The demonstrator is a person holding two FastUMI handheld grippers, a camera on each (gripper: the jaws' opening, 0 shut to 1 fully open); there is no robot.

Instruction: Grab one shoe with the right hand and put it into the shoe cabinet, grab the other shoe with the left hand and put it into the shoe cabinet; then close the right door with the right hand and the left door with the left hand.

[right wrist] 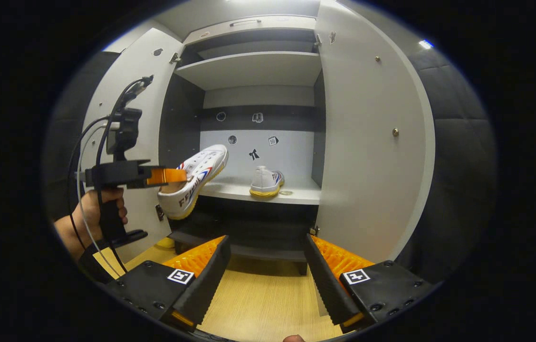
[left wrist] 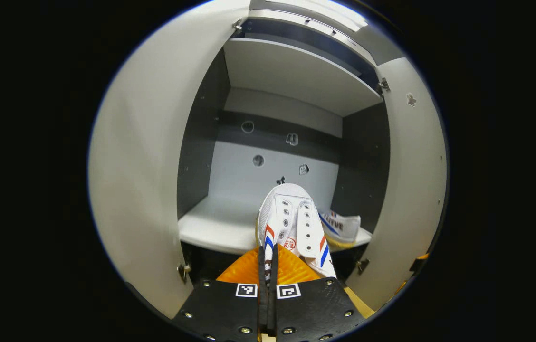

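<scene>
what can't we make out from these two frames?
- Held shoe, left gripper view: heel and sole hidden behind the left gripper that grips it.
- Shelved shoe, left gripper view: mostly hidden behind the held shoe; right gripper view: too small for detail.
- Cabinet's bottom compartment, right gripper view: too dark to see contents.
- Small item beside the shelved shoe: too small to identify.
</scene>
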